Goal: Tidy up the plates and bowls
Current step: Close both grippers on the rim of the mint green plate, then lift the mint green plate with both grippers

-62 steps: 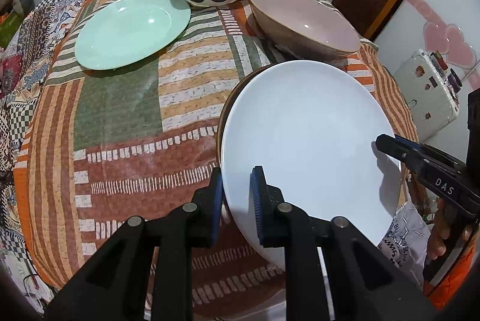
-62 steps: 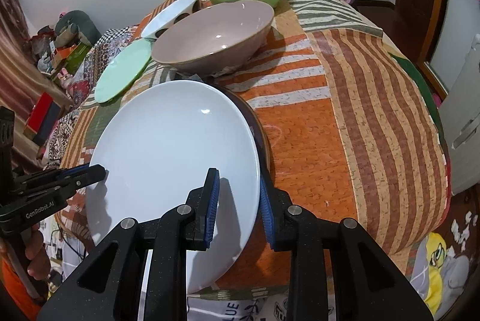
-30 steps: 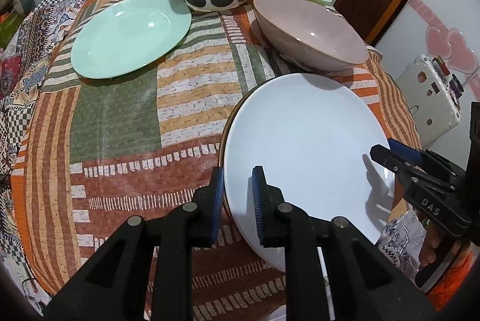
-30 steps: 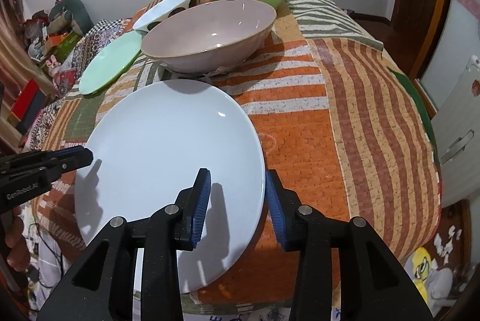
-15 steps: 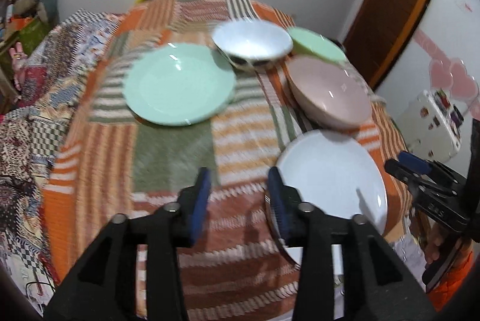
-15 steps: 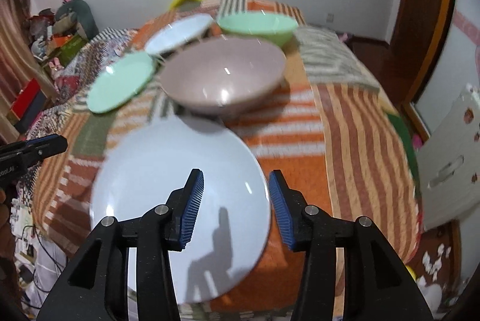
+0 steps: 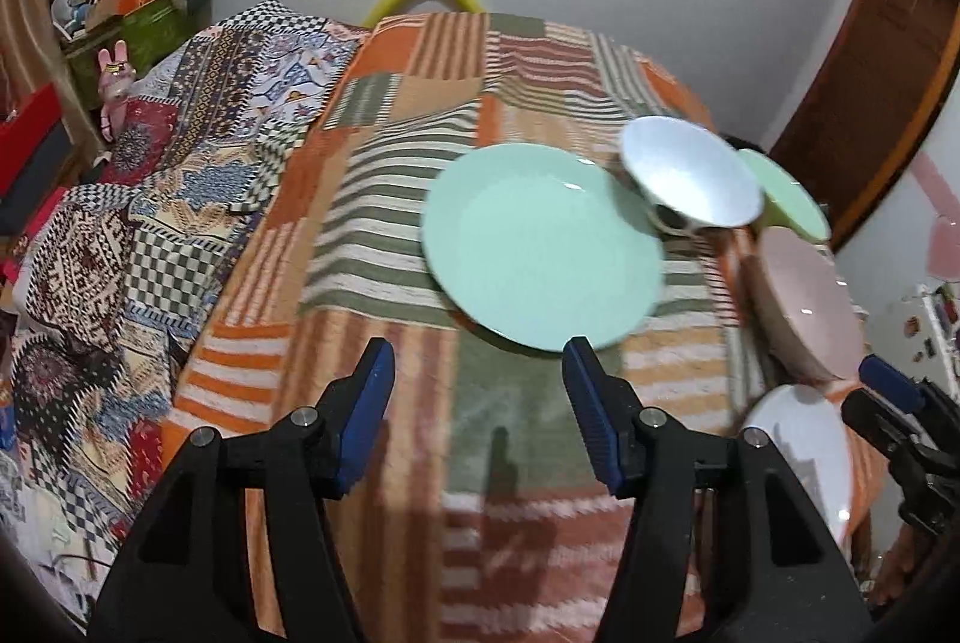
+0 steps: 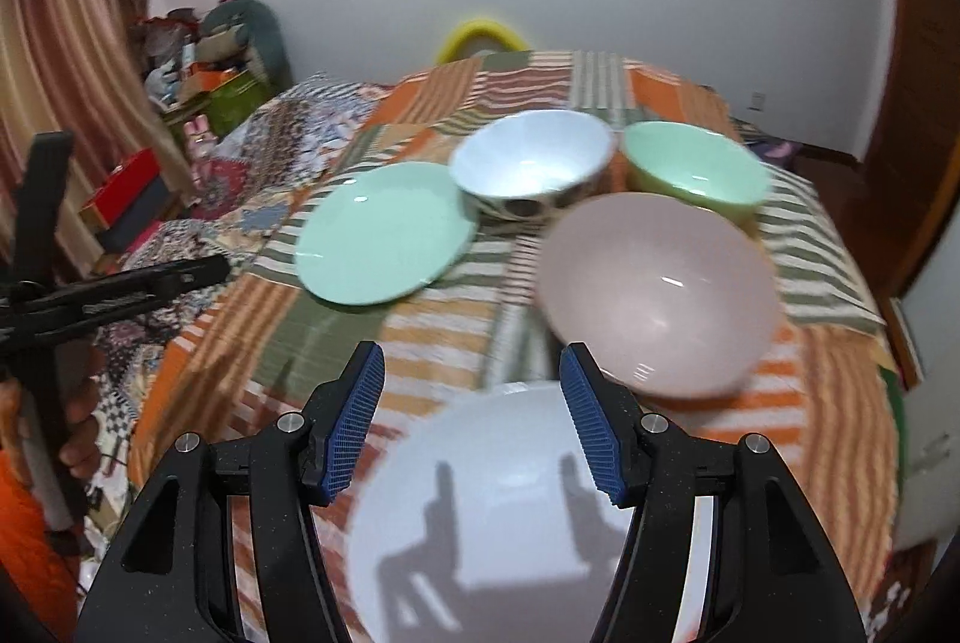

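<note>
Patchwork striped cloth (image 8: 828,361) covers the table and bears all the crockery. White plate (image 8: 498,511), nearest edge, nothing on it. Mint plate (image 7: 540,247), mid-table, bare. Pink bowl (image 8: 654,289), beside the white plate, holds nothing. White spotted bowl (image 8: 534,163) and green bowl (image 8: 690,163) (far side, neighbours), both unfilled. Left gripper (image 7: 477,412) and right gripper (image 8: 471,418): fingers spread wide, holding nothing.

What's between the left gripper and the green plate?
Nothing but bare striped cloth lies between the open left gripper and the green plate, seen in the left wrist view.
</note>
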The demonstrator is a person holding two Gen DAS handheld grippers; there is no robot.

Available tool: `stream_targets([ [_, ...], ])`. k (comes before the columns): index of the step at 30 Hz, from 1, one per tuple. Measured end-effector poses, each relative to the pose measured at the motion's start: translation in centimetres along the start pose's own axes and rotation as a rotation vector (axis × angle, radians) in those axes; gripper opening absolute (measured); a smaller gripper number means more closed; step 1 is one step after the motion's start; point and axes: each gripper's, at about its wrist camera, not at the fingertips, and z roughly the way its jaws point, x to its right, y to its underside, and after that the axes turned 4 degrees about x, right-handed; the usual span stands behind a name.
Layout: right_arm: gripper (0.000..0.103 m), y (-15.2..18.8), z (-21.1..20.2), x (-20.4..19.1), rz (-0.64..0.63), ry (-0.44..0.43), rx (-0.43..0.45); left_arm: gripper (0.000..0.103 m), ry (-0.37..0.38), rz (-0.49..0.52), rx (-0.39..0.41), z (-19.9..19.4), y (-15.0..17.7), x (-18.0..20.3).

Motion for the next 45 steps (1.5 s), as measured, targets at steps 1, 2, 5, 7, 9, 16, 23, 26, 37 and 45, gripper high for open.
stream_targets([
  [1,0.057,-0.5,1.1,-0.4,0.0,-0.016,-0.008,0.058,-0.005,0.003,-0.003,0.7,-0.3,-0.4],
  [2,0.057,-0.8,1.7,-0.7,0.002,-0.026,-0.015,0.058,-0.008,0.005,-0.006,1.2,-0.5,-0.7],
  [5,0.057,-2.0,4.2,-1.2,0.018,-0.053,-0.046,0.058,-0.013,0.01,-0.022,3.0,-1.2,-1.5],
  [7,0.057,-2.6,5.4,-1.4,0.026,-0.057,-0.058,0.058,-0.009,0.008,-0.034,4.5,-1.7,-2.0],
  [9,0.057,-3.3,6.7,-1.7,0.023,-0.05,-0.075,0.058,0.003,-0.006,-0.043,5.8,-2.1,-2.6],
  [16,0.04,-4.4,10.5,-1.5,0.025,-0.018,-0.142,0.036,0.036,-0.026,-0.059,9.7,-3.1,-4.0],
  [23,0.021,-4.4,13.5,-1.1,0.029,0.008,-0.224,0.02,0.045,-0.014,-0.07,12.1,-3.9,-4.3],
  [26,0.021,-4.4,13.9,-0.9,0.024,0.036,-0.227,0.019,0.052,-0.015,-0.071,12.6,-4.2,-4.3],
  [37,0.024,-4.3,14.6,0.0,0.021,0.076,-0.247,0.019,0.063,-0.053,-0.074,13.2,-4.7,-4.9],
  [45,0.024,-4.4,15.3,-0.1,0.037,0.018,-0.291,0.02,0.093,-0.051,-0.121,13.8,-4.9,-4.8],
])
